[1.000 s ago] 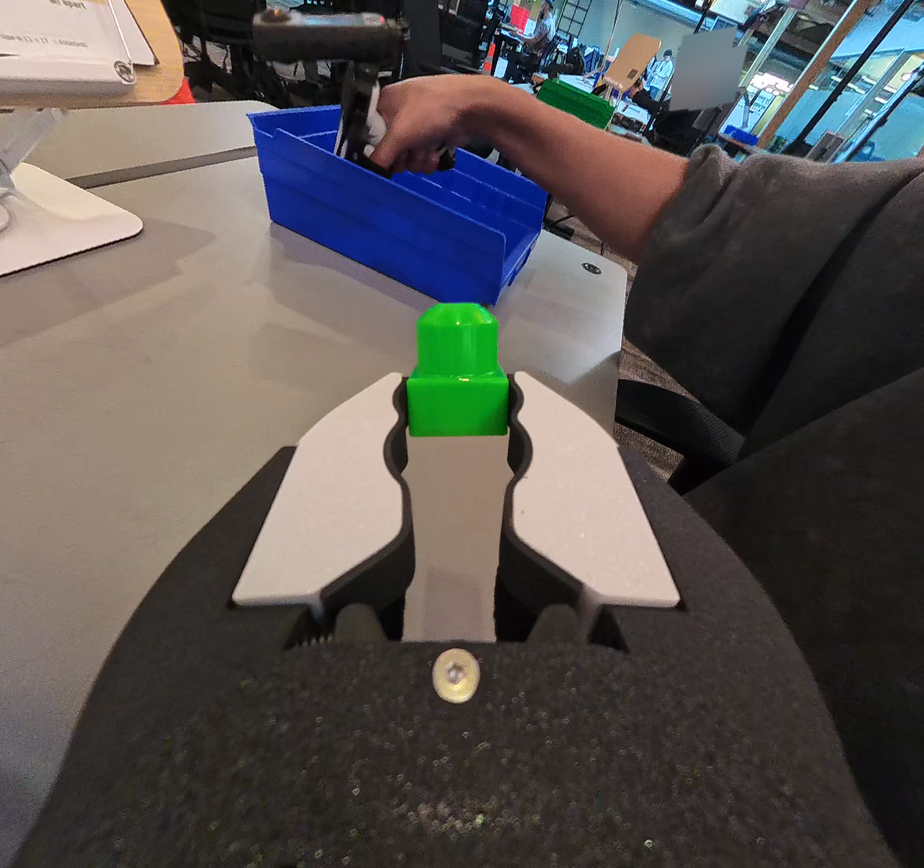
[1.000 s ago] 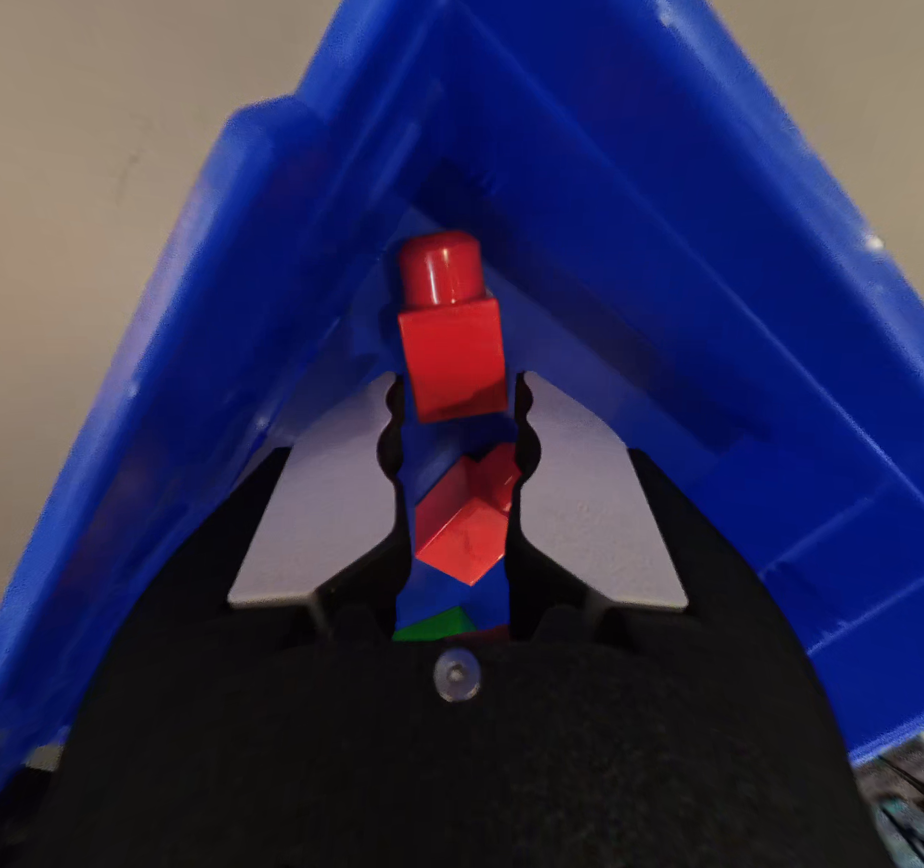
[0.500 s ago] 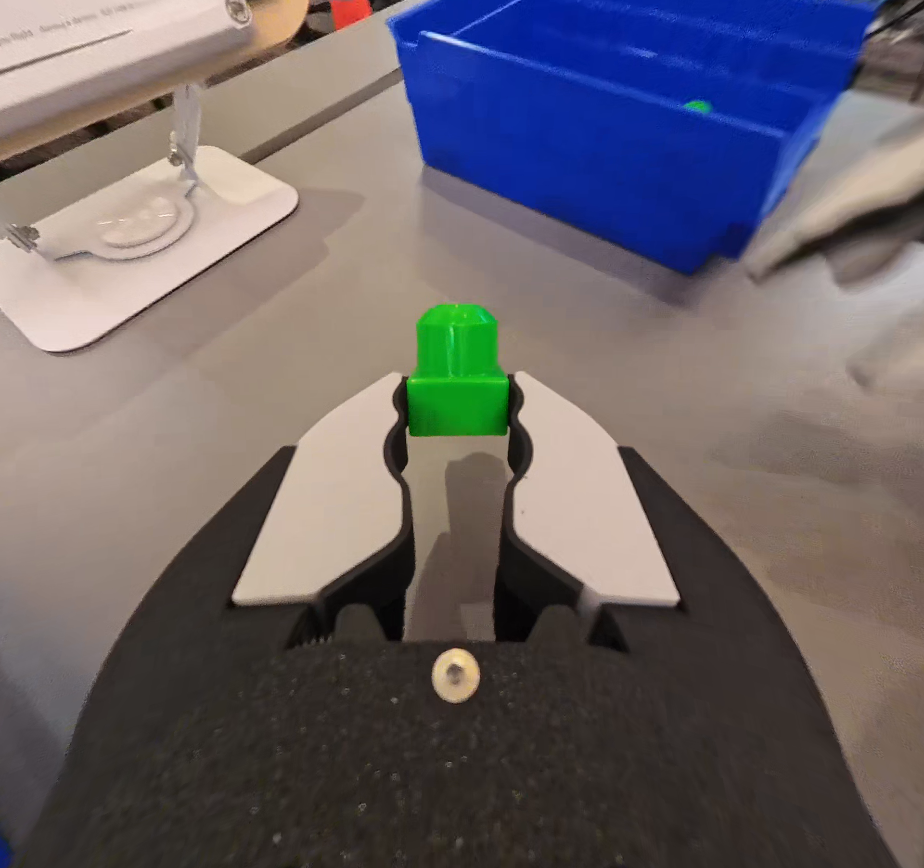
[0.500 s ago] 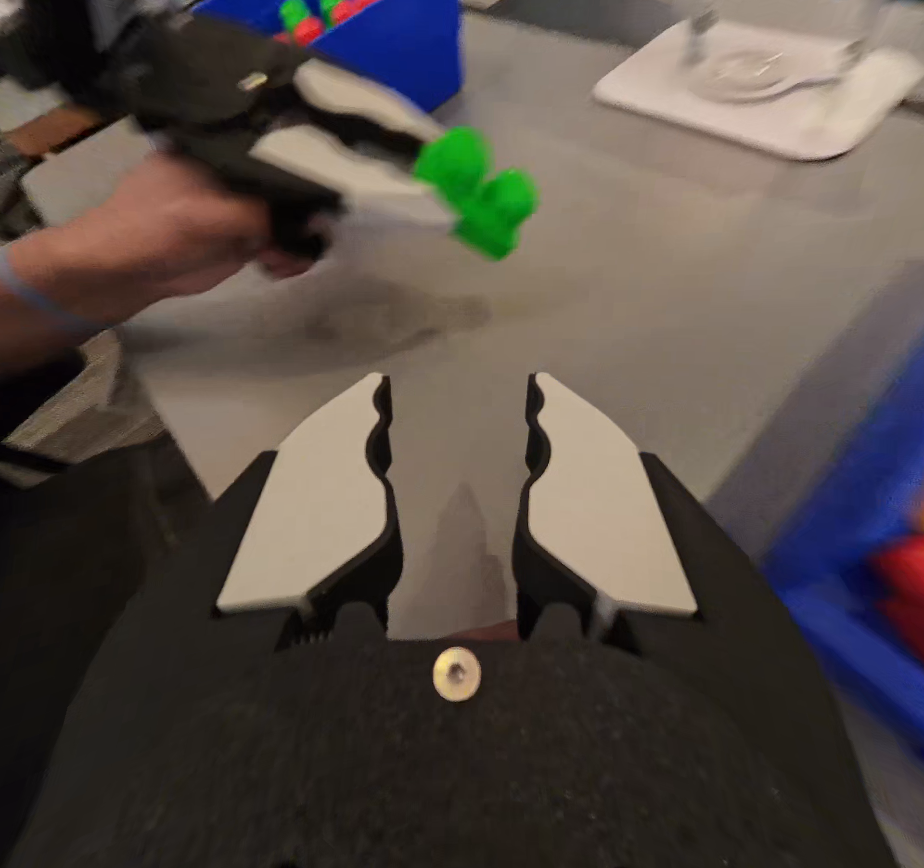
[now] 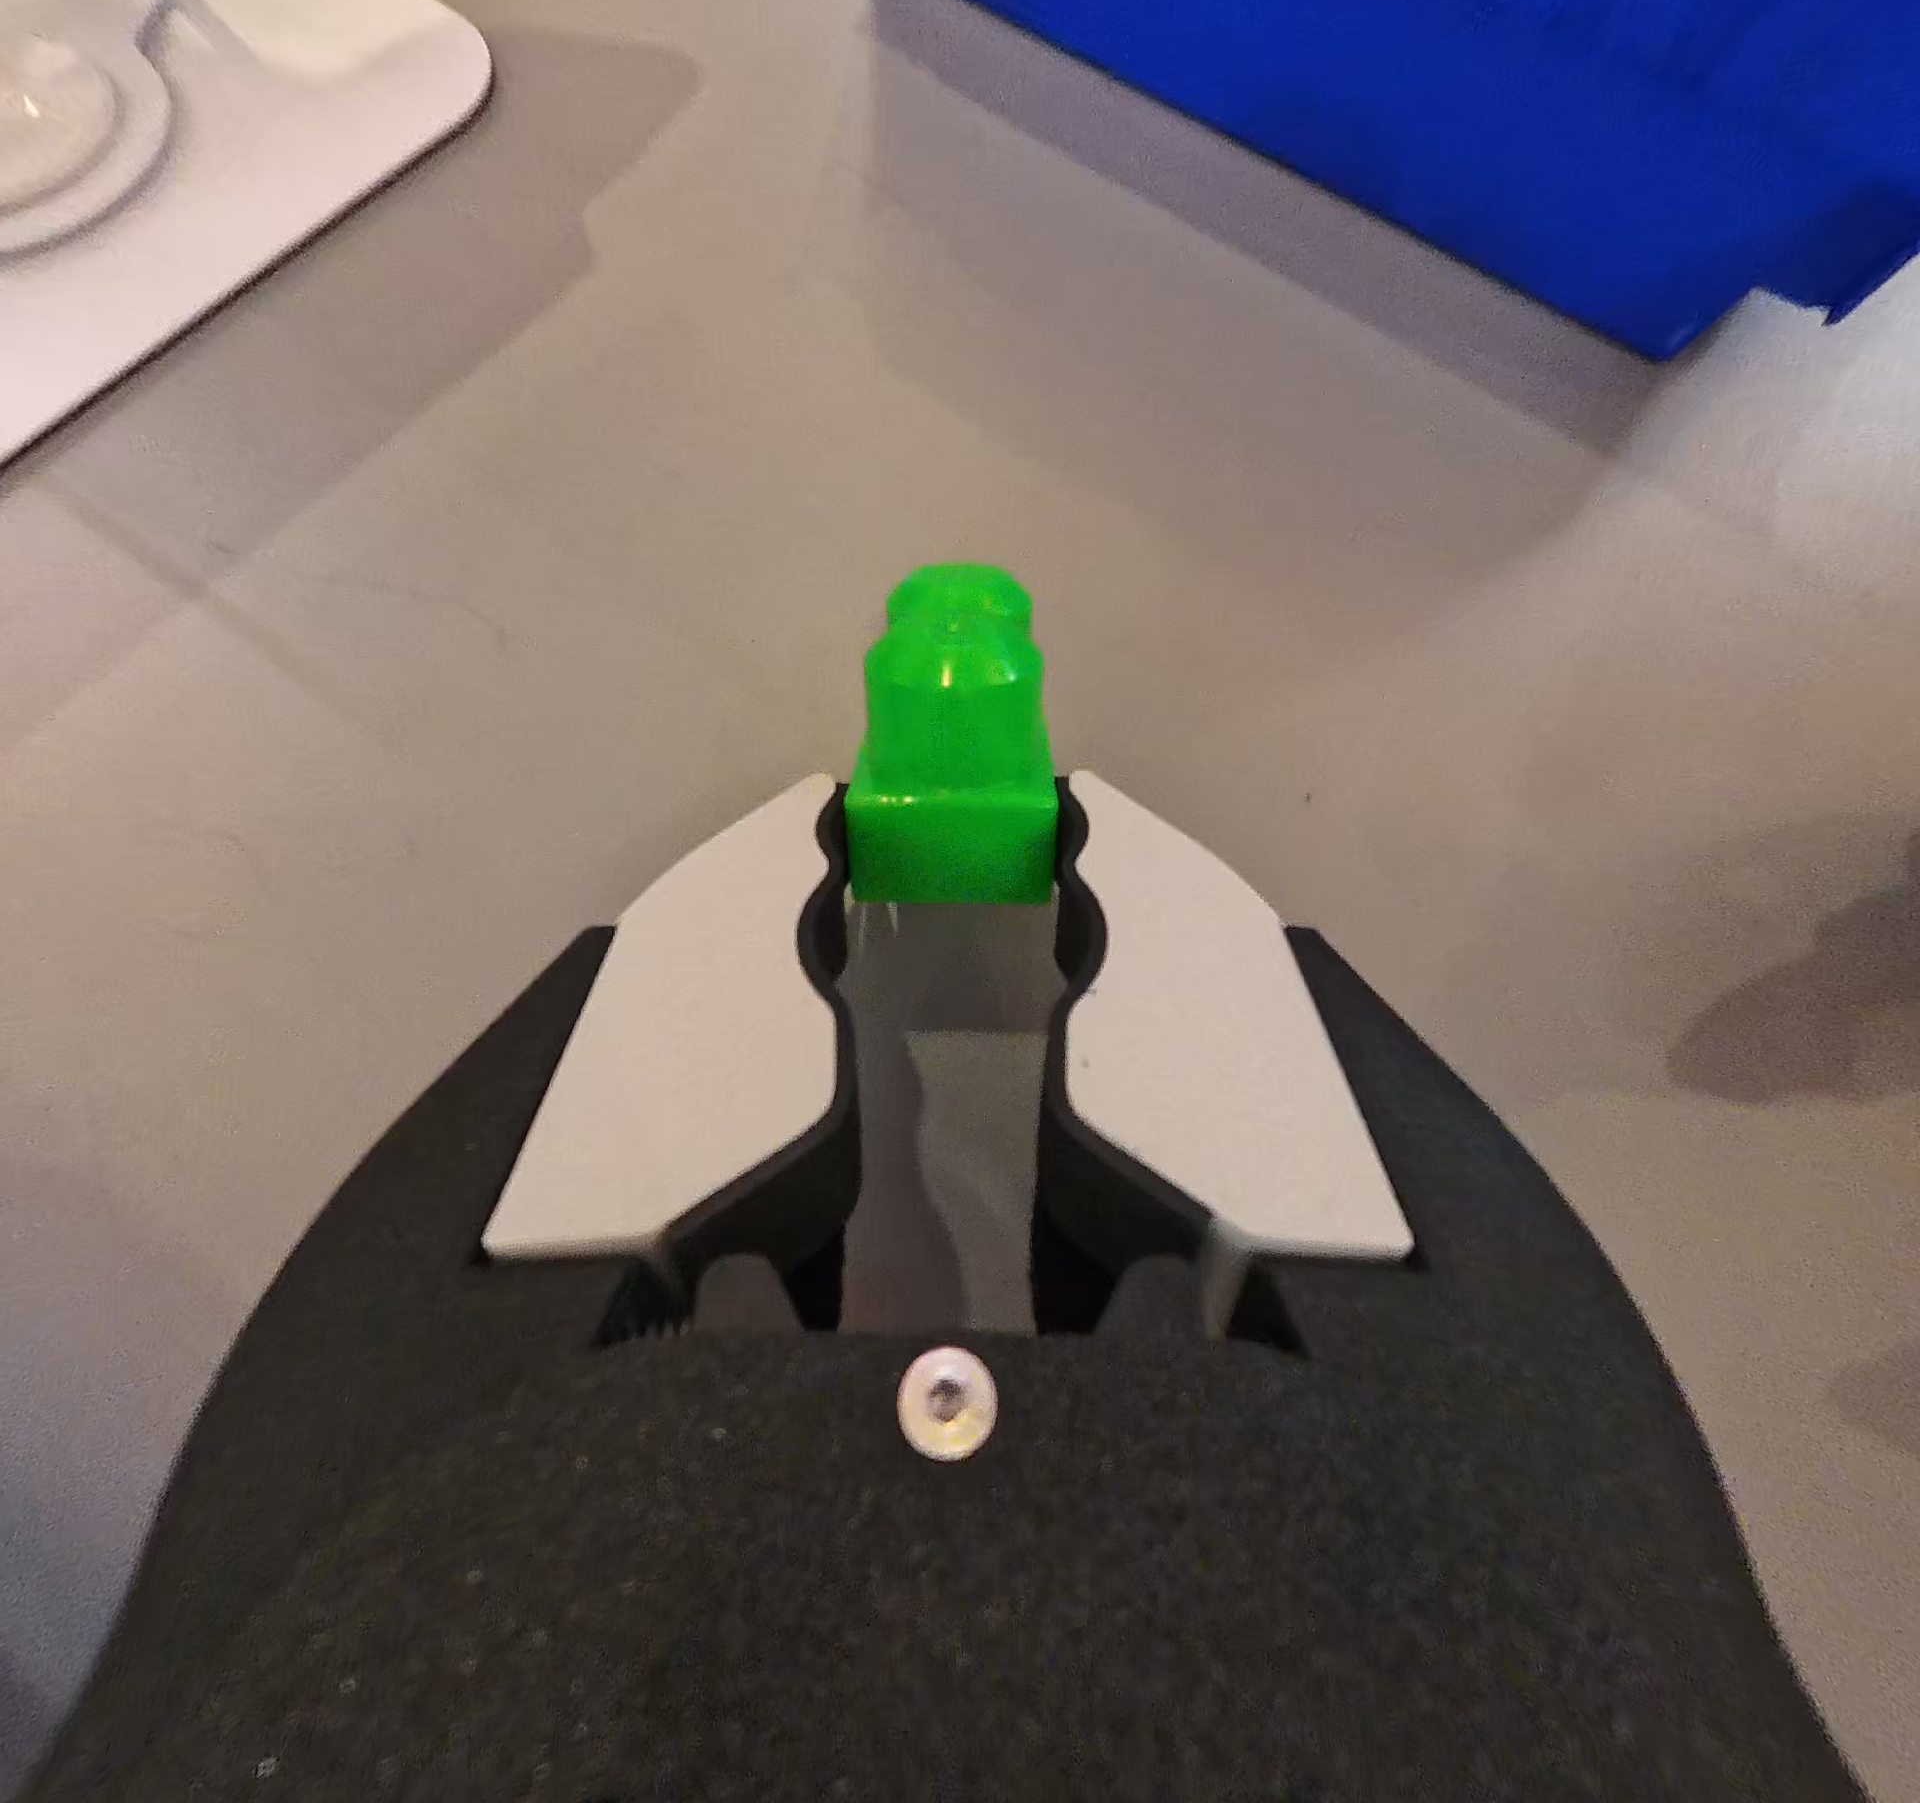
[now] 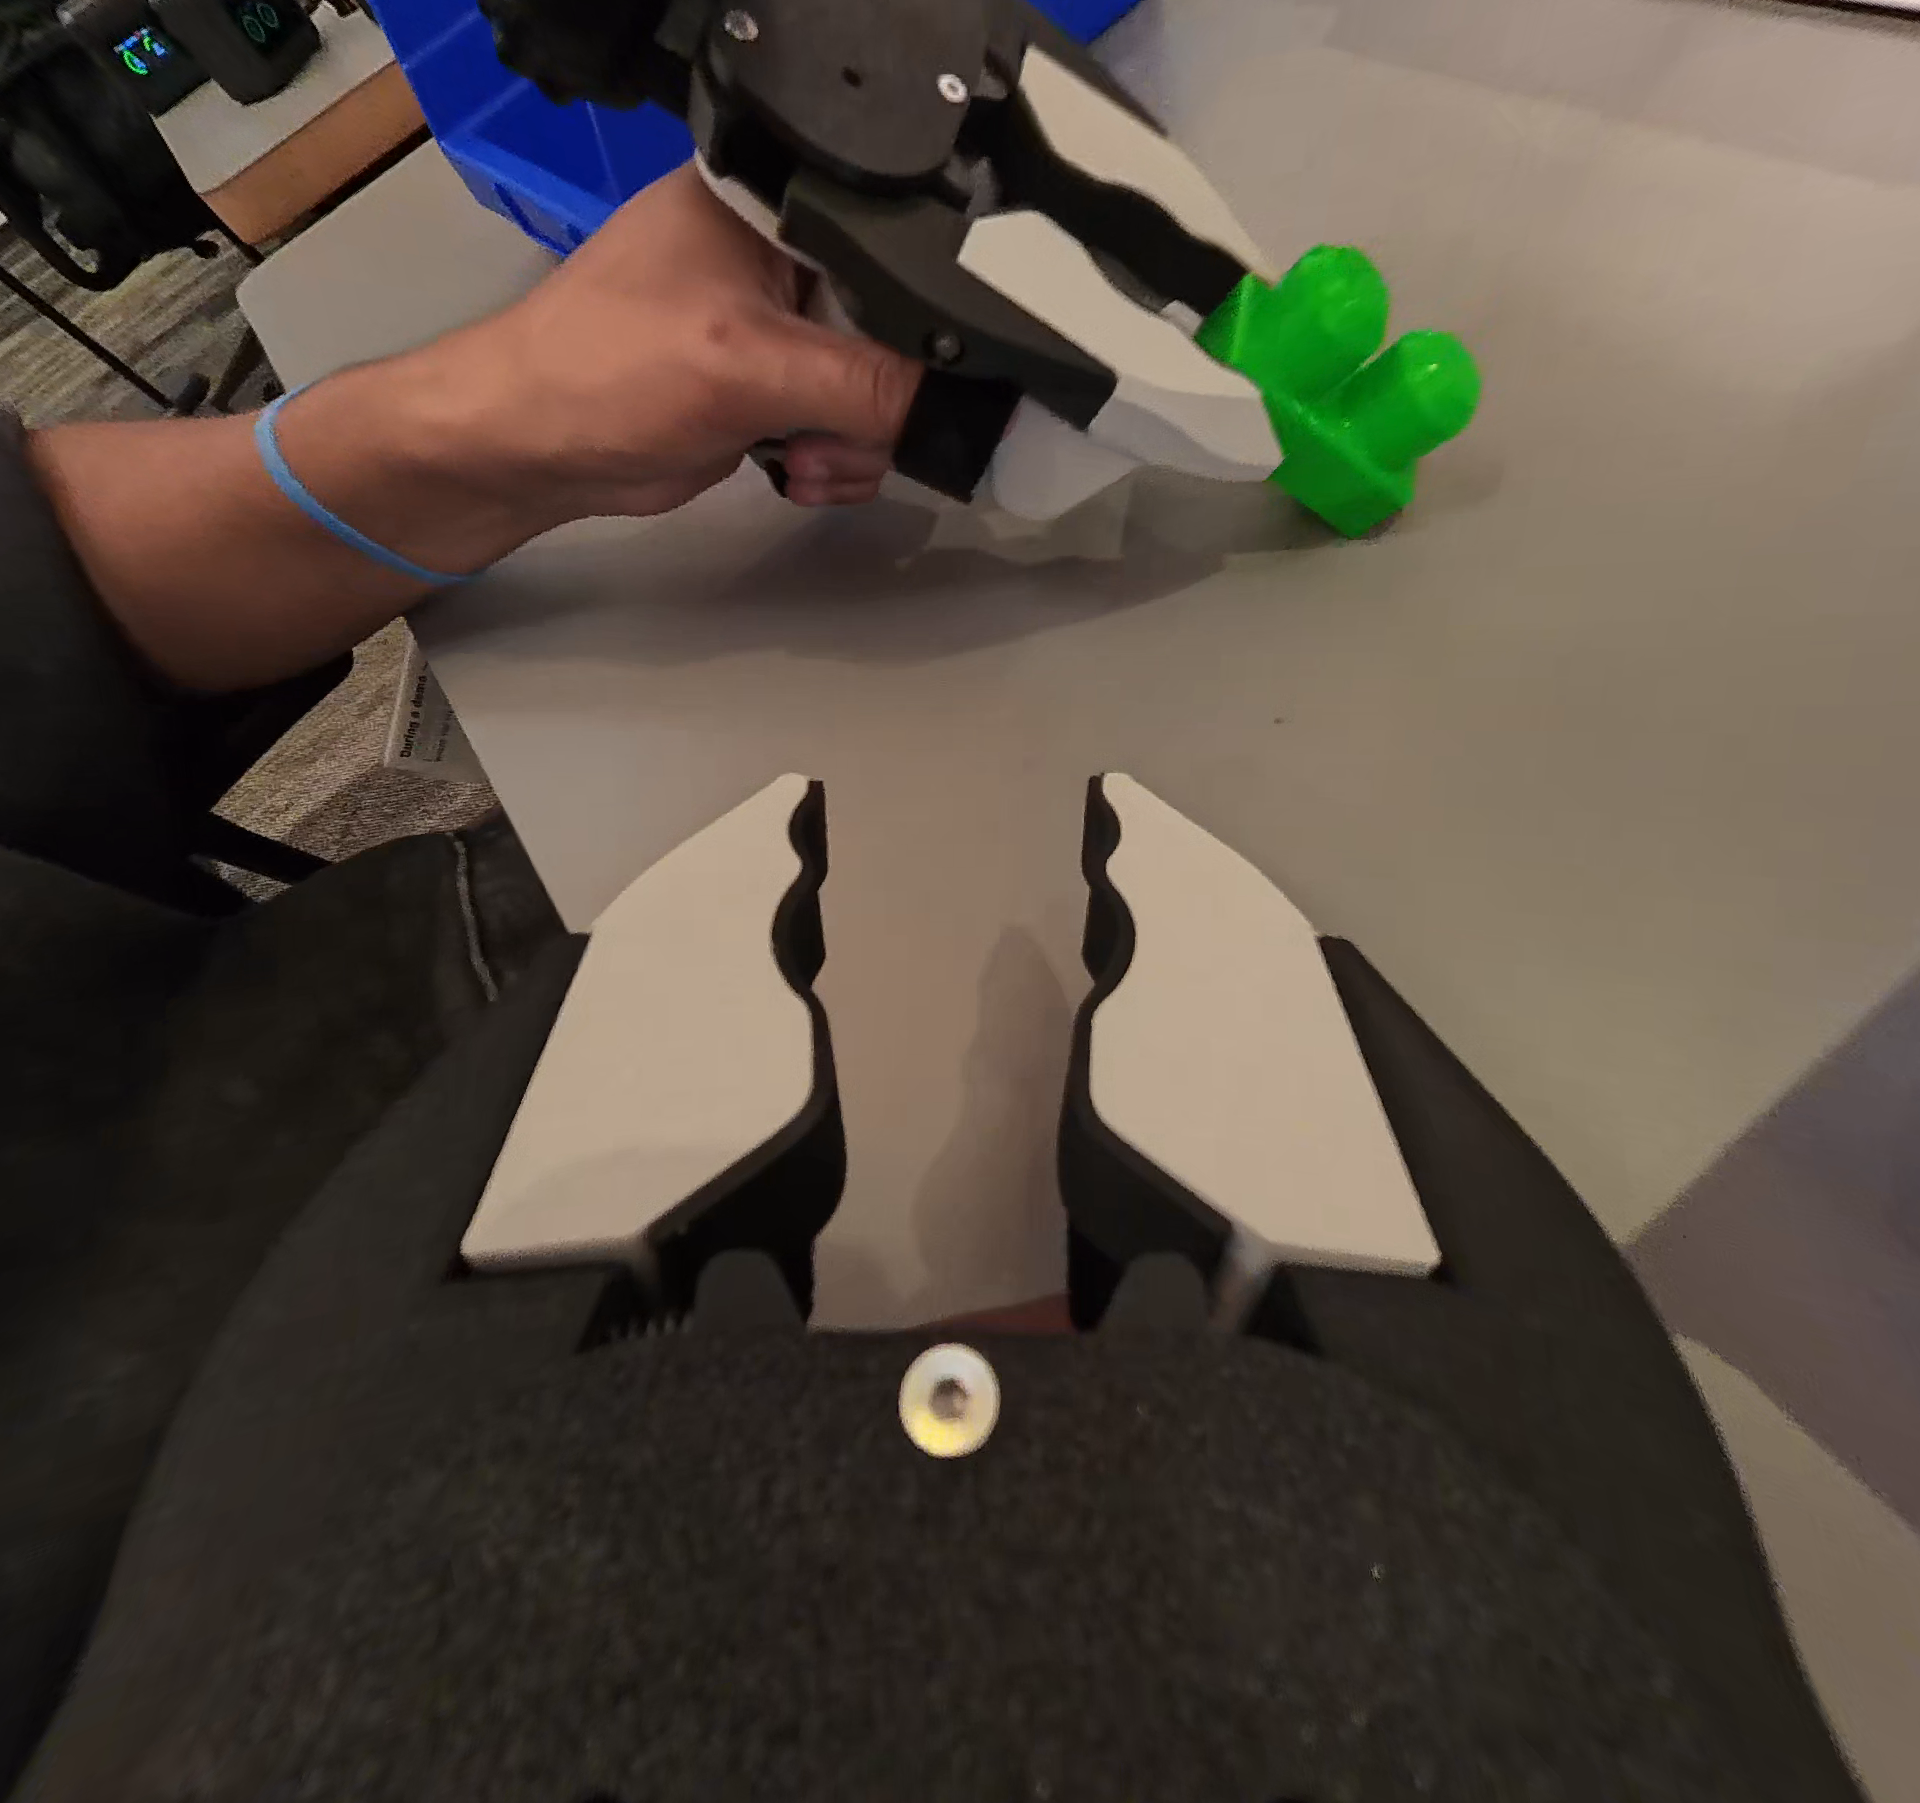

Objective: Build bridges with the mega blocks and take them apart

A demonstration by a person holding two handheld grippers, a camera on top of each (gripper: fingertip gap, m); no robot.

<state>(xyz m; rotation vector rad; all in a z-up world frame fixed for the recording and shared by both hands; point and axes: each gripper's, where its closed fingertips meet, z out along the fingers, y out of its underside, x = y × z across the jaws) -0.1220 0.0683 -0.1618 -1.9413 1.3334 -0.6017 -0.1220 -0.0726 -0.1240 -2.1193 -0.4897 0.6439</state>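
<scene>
Left tool [image 5: 951, 844] clamps green block [image 5: 948, 777], its lower corner touching grey surface [image 5: 623, 506]. Right tool [image 6: 951, 818] empty, jaws wide, near blue bin [image 5: 1455, 70].

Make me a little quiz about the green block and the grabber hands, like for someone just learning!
1. True or false: the left gripper is shut on the green block.
2. How many studs does the green block have: A one, B two, C four?
3. Fill in: the right gripper is open and holds ____.

Key: 1 true. 2 B. 3 nothing.
</scene>
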